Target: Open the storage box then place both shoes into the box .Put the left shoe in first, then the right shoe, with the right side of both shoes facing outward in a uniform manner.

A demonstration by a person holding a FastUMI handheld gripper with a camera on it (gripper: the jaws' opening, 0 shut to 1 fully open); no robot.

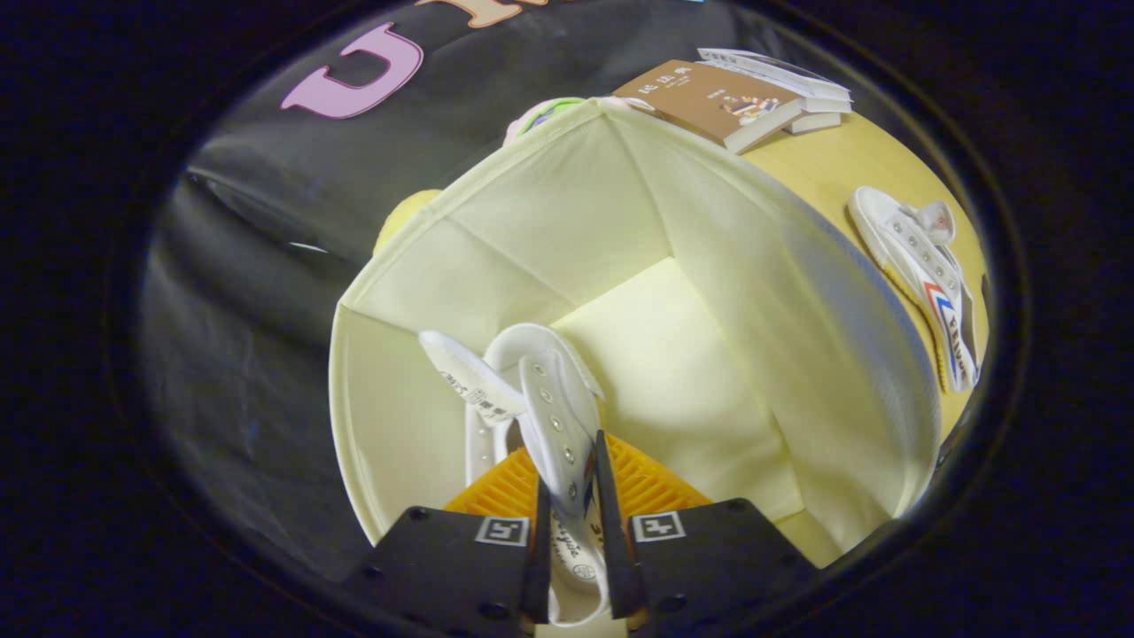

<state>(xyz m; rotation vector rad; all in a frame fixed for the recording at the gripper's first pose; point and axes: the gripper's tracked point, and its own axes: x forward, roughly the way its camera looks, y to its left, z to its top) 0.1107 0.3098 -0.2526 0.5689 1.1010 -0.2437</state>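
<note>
Hand-held gripper [573, 496] clamps the first shoe [540, 399] by its eyelet flap inside the open storage box [753, 292]; lower it flat before releasing, second shoe [921, 275] waiting on desk [833, 164] beyond

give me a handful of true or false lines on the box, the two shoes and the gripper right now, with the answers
1. The gripper is shut on a white shoe. True: both fingers press on its upper.
2. That shoe hangs over the open storage box. True.
3. The second shoe already lies inside the box. False: it lies on the yellow table, outside the box.
4. The box has a lid closed over it. False: its top is open and the pale inner floor shows.
5. Books are stacked on the table beyond the box. True.
6. The fingers are spread wide with nothing between them. False: they clamp the shoe.
</note>
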